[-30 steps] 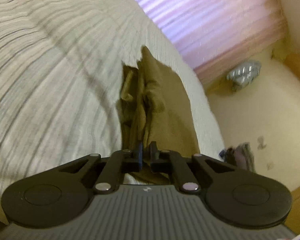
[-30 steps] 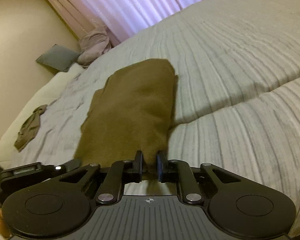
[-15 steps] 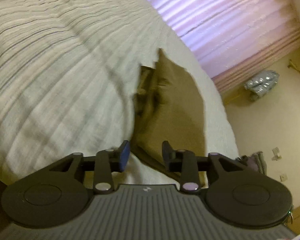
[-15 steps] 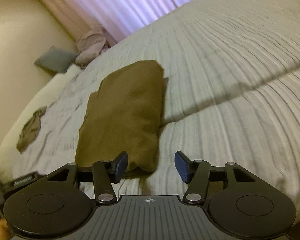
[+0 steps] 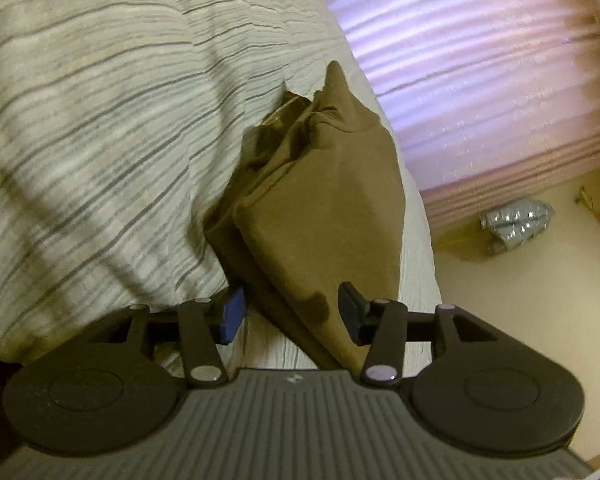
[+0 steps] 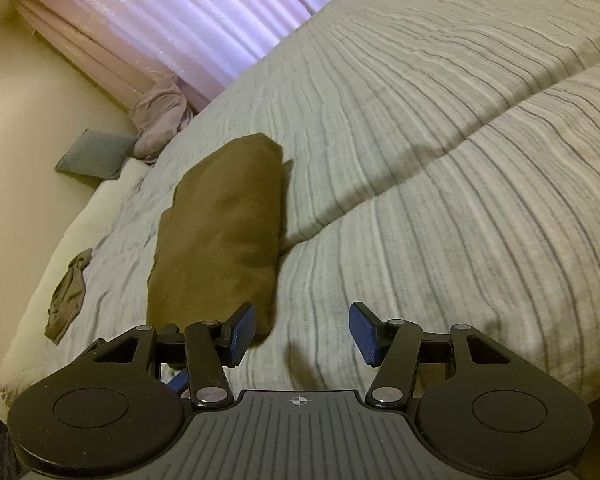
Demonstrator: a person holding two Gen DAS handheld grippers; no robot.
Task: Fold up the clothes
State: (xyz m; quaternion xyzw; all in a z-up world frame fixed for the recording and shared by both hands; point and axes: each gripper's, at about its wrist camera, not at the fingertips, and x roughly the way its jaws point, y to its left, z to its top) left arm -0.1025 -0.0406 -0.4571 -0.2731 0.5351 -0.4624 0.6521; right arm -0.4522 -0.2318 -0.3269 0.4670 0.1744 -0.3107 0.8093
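We are looking across a bed under a striped duvet (image 6: 440,152), its bulging fold (image 5: 99,160) pressing up against one side of the folded olive garment (image 6: 223,224). Pink curtains (image 6: 187,12) are hanging behind. A grey cushion (image 6: 93,158) and a bundle of pinkish cloth (image 6: 159,116) are sitting at the far bed edge, a small crumpled olive piece (image 6: 67,296) is lying well apart from the folded one, and a silvery object (image 5: 516,222) is lying on the floor (image 5: 540,300).

The folded garment is lying flat on the bed near its edge. We are seeing the left gripper (image 5: 289,314) with jaws opening; the garment's near corner is passing between them, but the pads are not pressing it, so it is released. The right gripper (image 6: 303,334) is standing wide, gripping nothing, only duvet between the pads; its left pad (image 6: 241,332) is sitting just beside the garment's near end, and we cannot tell if it is touching.
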